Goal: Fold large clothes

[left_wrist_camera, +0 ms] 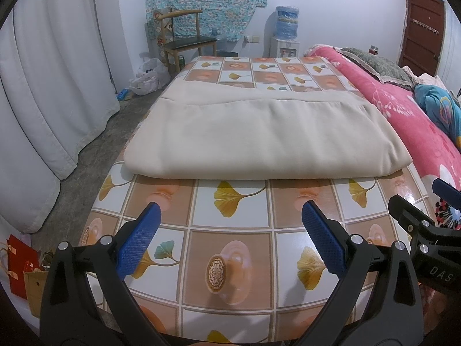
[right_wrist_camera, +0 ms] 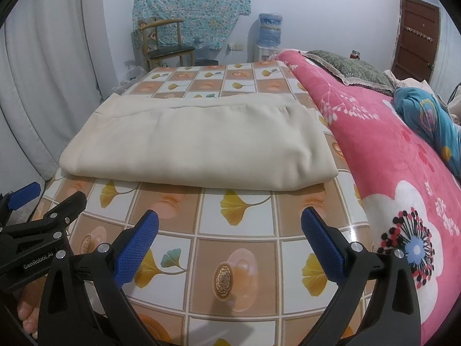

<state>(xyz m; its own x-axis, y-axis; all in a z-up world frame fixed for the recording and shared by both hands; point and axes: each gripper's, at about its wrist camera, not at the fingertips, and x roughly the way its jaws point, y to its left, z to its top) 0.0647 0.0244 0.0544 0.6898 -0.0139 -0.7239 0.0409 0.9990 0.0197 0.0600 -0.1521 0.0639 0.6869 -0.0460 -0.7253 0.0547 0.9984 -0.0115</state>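
"DAS" on right gripper (left_wrist_camera: 440,199) body; "GenRobot.AI", last letters perhaps unclear, on left gripper (right_wrist_camera: 43,194) body.

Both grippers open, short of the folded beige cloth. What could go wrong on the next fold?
1. The thick folded beige cloth shows stacked layers at its near edge; the open left gripper or right gripper may pinch only the top layer.
2. The glossy tiled-pattern tablecloth looks slick; the bundle could slide.
3. The pink floral blanket lies close alongside and could snag.

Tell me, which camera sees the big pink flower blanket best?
The right wrist view. The pink blanket fills its whole right side, white flower and all. The left wrist view catches only a narrower strip along its right edge, partly behind the other gripper.
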